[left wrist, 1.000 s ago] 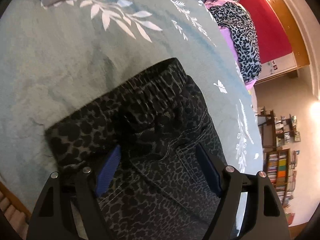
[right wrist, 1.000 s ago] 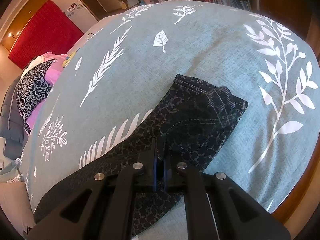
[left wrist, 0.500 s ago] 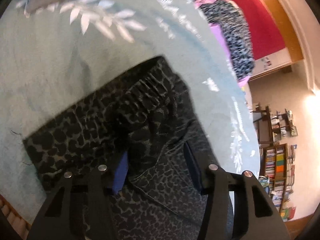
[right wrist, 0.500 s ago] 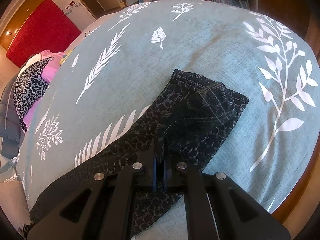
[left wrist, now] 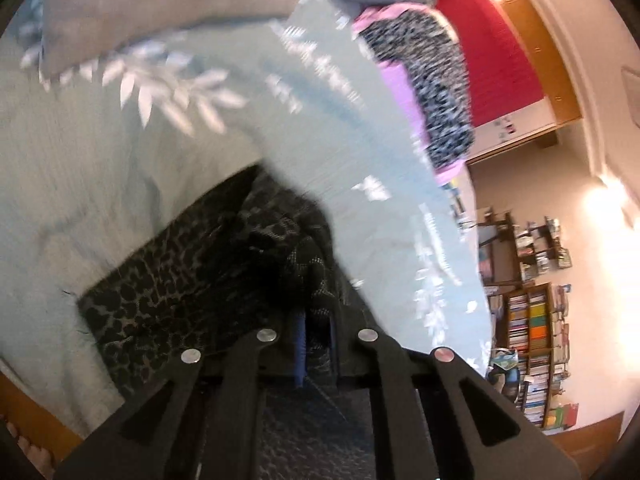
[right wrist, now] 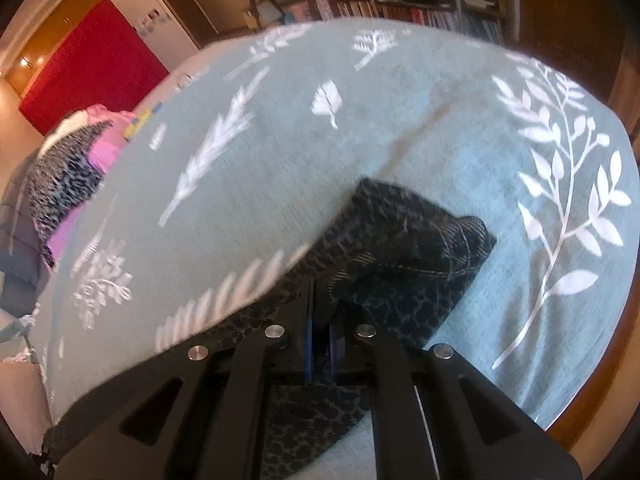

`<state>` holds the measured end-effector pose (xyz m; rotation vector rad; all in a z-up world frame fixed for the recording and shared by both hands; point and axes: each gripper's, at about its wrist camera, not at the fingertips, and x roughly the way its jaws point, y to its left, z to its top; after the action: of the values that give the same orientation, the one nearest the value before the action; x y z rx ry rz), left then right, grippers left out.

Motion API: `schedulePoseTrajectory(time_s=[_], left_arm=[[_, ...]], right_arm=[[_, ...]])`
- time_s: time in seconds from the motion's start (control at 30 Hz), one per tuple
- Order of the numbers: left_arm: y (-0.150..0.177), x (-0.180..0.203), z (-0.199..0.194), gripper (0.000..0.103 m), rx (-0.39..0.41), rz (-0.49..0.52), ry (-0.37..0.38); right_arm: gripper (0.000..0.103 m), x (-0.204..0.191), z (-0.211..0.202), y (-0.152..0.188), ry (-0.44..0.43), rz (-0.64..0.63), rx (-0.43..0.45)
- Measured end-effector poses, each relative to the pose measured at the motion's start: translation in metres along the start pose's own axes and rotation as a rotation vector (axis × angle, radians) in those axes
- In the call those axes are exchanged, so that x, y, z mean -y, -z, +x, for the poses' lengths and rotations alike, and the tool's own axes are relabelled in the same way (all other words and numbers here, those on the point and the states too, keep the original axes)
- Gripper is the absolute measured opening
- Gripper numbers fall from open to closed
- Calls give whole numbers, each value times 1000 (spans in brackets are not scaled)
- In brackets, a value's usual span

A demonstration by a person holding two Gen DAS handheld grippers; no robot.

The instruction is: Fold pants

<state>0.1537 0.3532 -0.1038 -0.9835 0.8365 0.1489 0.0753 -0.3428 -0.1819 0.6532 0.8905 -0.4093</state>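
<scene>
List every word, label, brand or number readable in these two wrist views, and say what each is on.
None can be read.
Book spines on the bookshelf: too small and blurred.
Notes on the white door panel beside the red panel: too small.
The pants and the bedspread show only patterns, no text.

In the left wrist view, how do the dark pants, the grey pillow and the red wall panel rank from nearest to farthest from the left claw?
1. Dark pants: pinched in the left claw, at the bottom.
2. Grey pillow: up the bed, upper left.
3. Red wall panel: past the bed, upper right.
</scene>
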Motion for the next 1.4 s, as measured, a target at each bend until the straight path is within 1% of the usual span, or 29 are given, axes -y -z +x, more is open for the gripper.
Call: schedulePoseTrajectory(time_s=[0.07, 0.13, 0.2, 0.23, 0.3, 0.37, 0.43, 0.47, 0.5, 0.57, 0.6, 0.67, 0.73, 0.77, 0.83, 0.87, 0.93, 0.97, 1.0, 1.03, 1.1, 1.13, 1.17, 1.2, 1.23, 1.27, 1.3, 1.33, 1.4], left_arm=[[2, 5, -22, 6, 23, 13, 15], [9, 2, -41, 5, 40, 15, 6], [16, -7, -53, 5, 50, 12, -29], [21, -19, -56, 5, 41, -2, -64], [30, -39, -52, 5, 12, -21, -117], [43, -65, -40, 5, -36, -46, -199], [52, -85, -24, 5, -71, -64, -251], [53, -89, -21, 5, -73, -64, -260], [55, -90, -19, 5, -69, -55, -265], [56, -80, -18, 5, -52, 2, -292], [56, -76, -18, 5, -49, 20, -300], [54, -69, -14, 6, -53, 60, -315], [54, -66, -13, 6, -59, 71, -325], [55, -67, -14, 6, -61, 68, -327], [55, -69, -20, 6, -62, 53, -324], [54, -68, -20, 6, -63, 48, -323], [54, -65, -25, 6, -61, 44, -320], [55, -63, -28, 6, -59, 47, -324], [56, -61, -29, 6, -61, 50, -328], [58, -60, -29, 6, -64, 56, -334], [59, -60, -25, 6, -69, 72, -366], [58, -61, -21, 6, -76, 66, -375], [57, -64, -16, 6, -86, 55, -380], [56, -67, -12, 6, -95, 52, -386], [55, -69, -9, 6, -101, 52, -395], [53, -71, -7, 6, -110, 48, -395], [52, -73, -7, 6, -118, 41, -392], [51, -74, -7, 6, -122, 37, -388], [47, -71, -8, 7, -119, 43, -388]], right_arm=[[6, -1, -13, 0, -21, -7, 32], [6, 0, -25, 5, -7, -32, 60], [6, 2, -30, 15, 17, -69, 80], [6, 2, -29, 20, 34, -91, 82], [6, 8, -21, 31, 56, -111, 64], [6, 19, -9, 38, 52, -77, 28], [6, 34, 1, 43, 26, -18, 3], [6, 38, 3, 44, 14, -2, -1], [6, 41, 5, 44, -8, 16, -2], [17, 46, 5, 41, -58, 56, -1], [19, 50, 4, 37, -92, 85, 9], [20, 53, 3, 32, -126, 108, 21], [20, 49, 5, 26, -123, 77, 24], [16, 46, 5, 24, -117, 60, 29], [6, 35, -2, 15, -114, 15, 65], [6, 30, -11, 11, -133, 0, 92], [5, 18, -47, 3, -214, -35, 192], [5, 14, -60, 0, -233, -67, 237], [5, 12, -72, -1, -225, -96, 275], [5, 16, -73, -2, -206, -102, 286], [6, 31, -52, 1, -175, -88, 228], [6, 41, -33, 6, -133, -85, 183], [10, 52, -13, 10, -97, -75, 140], [11, 70, 12, 16, -93, -28, 69], [12, 82, 22, 21, -123, 17, 43], [15, 97, 23, 25, -209, 75, 66], [17, 103, 21, 26, -233, 102, 75], [18, 109, 18, 25, -234, 136, 83], [19, 110, 15, 22, -217, 138, 95]])
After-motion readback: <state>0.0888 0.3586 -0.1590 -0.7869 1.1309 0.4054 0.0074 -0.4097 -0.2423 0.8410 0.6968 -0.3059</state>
